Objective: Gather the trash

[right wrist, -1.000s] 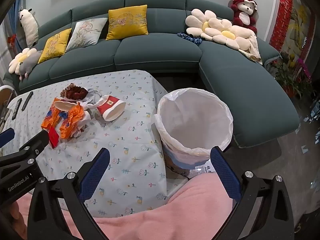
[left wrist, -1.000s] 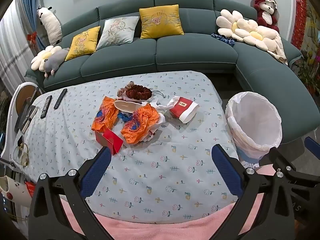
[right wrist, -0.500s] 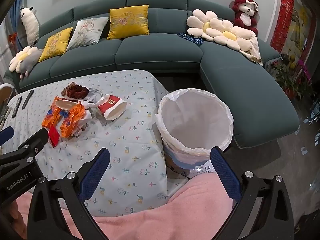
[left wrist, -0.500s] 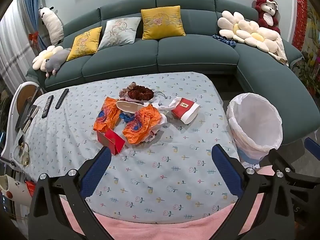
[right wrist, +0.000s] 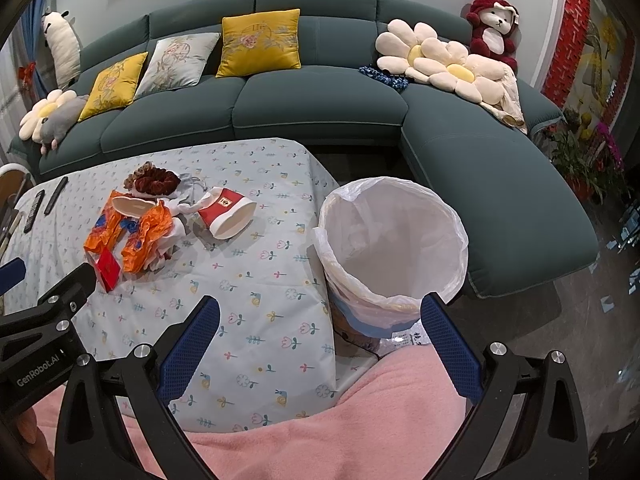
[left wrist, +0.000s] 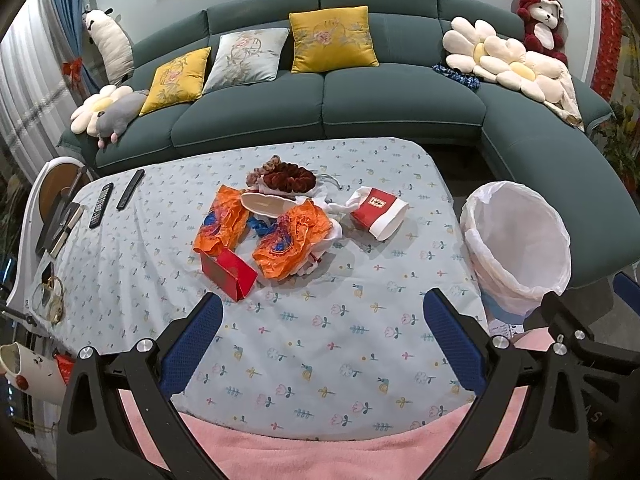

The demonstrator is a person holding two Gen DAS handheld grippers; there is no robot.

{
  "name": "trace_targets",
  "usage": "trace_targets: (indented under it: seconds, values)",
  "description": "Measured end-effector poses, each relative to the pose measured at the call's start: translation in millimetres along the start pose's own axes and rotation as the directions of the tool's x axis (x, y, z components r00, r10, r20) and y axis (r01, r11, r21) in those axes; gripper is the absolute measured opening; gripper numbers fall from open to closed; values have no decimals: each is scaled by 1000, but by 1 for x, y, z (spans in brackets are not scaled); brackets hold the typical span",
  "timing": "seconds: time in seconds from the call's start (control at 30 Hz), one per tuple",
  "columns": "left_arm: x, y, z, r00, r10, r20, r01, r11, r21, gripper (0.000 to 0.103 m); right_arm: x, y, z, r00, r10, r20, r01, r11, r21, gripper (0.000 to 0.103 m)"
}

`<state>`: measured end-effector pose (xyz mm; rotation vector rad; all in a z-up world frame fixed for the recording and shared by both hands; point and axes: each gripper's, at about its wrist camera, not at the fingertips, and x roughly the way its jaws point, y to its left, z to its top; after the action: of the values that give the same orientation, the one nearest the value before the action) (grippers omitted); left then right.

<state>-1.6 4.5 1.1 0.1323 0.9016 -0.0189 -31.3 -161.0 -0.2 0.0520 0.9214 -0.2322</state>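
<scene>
A pile of trash lies mid-table: two crumpled orange wrappers [left wrist: 288, 242] [right wrist: 146, 236], a small red box [left wrist: 228, 274] [right wrist: 107, 268], a tipped red-and-white paper cup [left wrist: 378, 212] [right wrist: 226, 212], a white dish [left wrist: 268, 205] and a dark red scrunchie [left wrist: 290, 178]. A white-lined trash bin [left wrist: 516, 248] [right wrist: 394, 248] stands on the floor at the table's right edge. My left gripper [left wrist: 322, 340] is open and empty above the table's near part. My right gripper [right wrist: 320, 344] is open and empty, near the bin.
Two remotes [left wrist: 116, 196] lie at the table's far left. A teal sofa [left wrist: 320, 112] with cushions and plush toys wraps the back and right. A pink blanket [right wrist: 320, 420] covers the near edge. A white chair [left wrist: 36, 208] stands left.
Both grippers have eased slightly forward and the views shifted a little. Nothing on the table has moved.
</scene>
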Motion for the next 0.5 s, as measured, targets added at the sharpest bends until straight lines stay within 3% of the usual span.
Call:
trace_targets:
  seconds: [0.5]
  values:
    - [0,6,-6,1000,6,-11,-6,1000,-25,96,-1,0,1,1000,-1,1,1,1000,-5,96]
